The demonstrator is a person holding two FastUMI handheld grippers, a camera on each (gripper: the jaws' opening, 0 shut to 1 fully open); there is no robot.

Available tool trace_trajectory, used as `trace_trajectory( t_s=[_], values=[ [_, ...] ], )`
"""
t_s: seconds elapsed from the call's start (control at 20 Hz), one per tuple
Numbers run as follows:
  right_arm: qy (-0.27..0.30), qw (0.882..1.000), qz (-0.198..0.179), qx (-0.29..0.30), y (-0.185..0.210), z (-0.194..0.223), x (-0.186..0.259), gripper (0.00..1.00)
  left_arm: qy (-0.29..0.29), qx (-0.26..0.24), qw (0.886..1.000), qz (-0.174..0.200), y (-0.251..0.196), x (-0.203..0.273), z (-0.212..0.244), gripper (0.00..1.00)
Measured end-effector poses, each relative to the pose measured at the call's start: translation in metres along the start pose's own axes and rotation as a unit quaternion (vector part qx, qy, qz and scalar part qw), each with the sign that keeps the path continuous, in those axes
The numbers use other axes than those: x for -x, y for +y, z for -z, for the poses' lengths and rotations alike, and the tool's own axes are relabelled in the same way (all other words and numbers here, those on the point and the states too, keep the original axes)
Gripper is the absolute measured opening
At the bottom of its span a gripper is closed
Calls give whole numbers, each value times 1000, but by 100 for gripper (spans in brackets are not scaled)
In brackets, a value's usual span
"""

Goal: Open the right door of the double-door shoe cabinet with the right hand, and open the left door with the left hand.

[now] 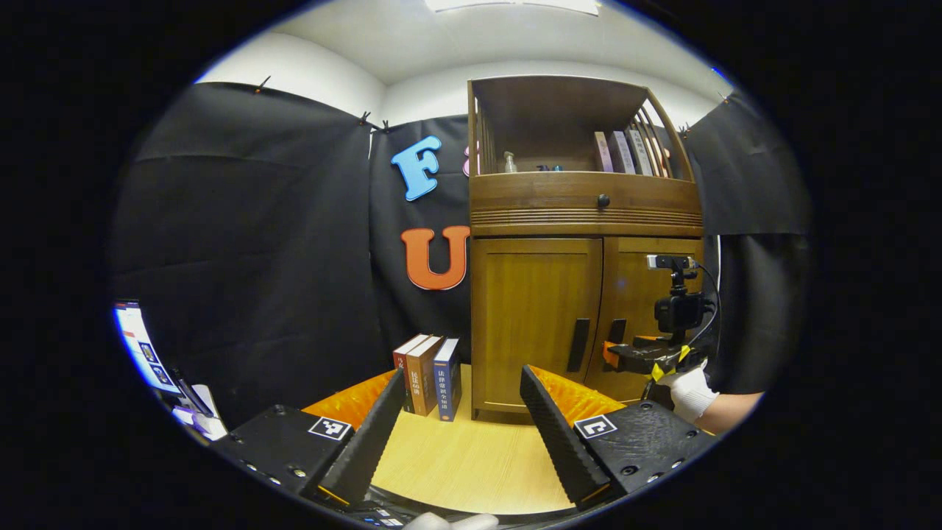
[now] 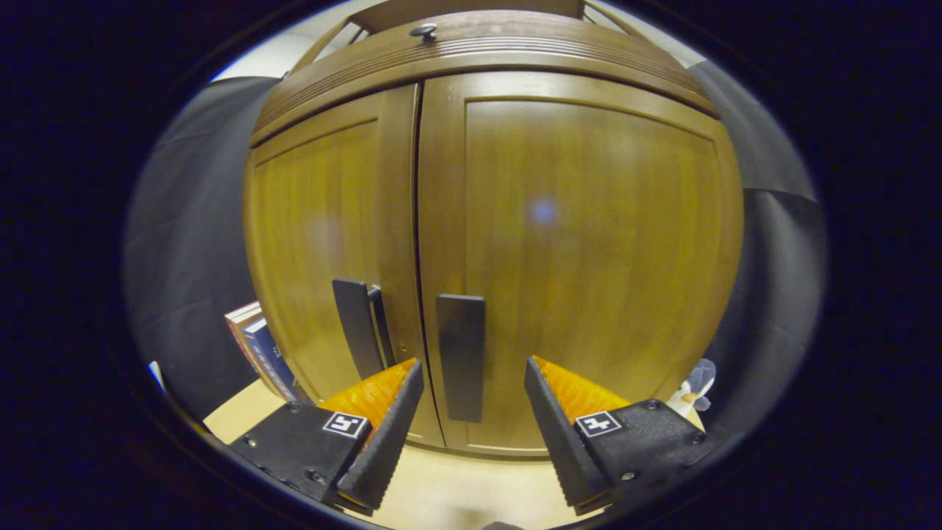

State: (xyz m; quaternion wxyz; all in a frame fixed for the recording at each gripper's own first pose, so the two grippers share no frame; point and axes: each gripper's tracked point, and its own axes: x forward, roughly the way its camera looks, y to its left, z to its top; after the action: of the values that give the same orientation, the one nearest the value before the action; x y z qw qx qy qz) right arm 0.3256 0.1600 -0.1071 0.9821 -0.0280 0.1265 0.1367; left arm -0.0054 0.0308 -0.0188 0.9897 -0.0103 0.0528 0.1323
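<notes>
Wooden shoe cabinet (image 1: 581,294) stands shut on the table (image 1: 471,464) beside 3 books (image 1: 430,383); right gripper (image 2: 471,434) gapes before the right door's handle (image 2: 461,353), left gripper (image 1: 460,434) spread wide, well back.

Not much here can actually be read. Three books (image 1: 427,374) stand by the cabinet with Chinese characters down their spines, too small to make out. Each finger block of the left hand-held gripper (image 1: 462,434) and of the right hand-held gripper (image 2: 471,434) bears a square black-and-white marker, a pattern rather than words. The spines of the shelf books (image 1: 622,152) are blurred
</notes>
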Motion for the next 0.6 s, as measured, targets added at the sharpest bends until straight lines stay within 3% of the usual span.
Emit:
trace_trajectory(
  t_s=[0.35,0.5,0.6],
  values=[
    [10,1000,28,-8,2,-1,-26,60,7,3,1000,-13,14,4,7,94],
    [11,998,32,-43,4,-2,-30,38,8,4,1000,-8,18,5,8,94],
    [9,999,34,-40,2,-2,-30,36,8,6,1000,-3,23,7,7,94]
  ],
)
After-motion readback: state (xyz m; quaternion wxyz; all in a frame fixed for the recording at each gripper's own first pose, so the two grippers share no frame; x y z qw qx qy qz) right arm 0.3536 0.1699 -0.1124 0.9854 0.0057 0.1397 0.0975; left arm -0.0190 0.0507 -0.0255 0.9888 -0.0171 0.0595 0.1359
